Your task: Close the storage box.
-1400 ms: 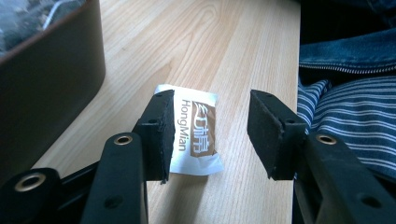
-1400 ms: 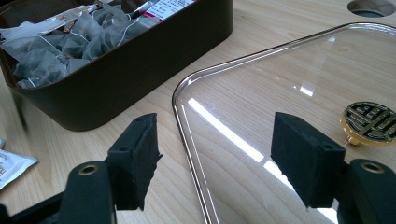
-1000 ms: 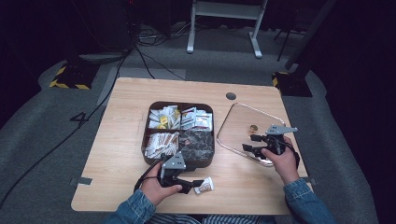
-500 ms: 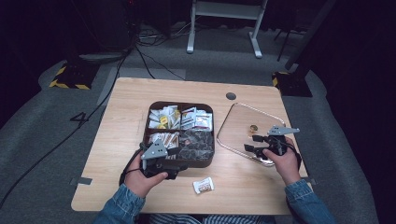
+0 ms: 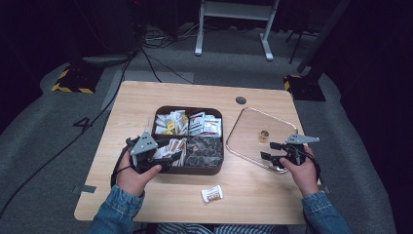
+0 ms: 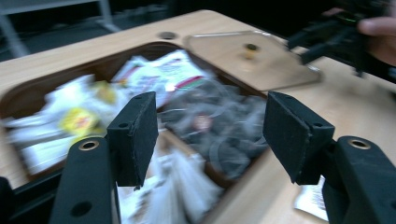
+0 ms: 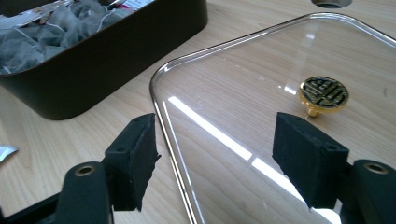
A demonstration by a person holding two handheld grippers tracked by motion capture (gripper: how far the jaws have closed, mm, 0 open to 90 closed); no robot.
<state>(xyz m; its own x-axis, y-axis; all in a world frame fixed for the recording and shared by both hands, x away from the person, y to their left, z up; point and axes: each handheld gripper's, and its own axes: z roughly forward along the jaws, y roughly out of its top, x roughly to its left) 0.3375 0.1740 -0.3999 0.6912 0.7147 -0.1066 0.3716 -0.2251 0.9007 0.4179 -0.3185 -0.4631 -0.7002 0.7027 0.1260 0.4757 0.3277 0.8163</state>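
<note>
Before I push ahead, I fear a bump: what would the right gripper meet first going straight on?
Likely the clear glass lid; the right gripper, open, straddles its rim, gold knob beyond.

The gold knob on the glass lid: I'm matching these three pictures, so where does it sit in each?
High view: the knob is right of centre, mid-lid, right of the box.
Left gripper view: top centre-right, blurred, beyond the box.
Right gripper view: right of centre, above the right-hand jaw.
Shared landmark: the lid.
</note>
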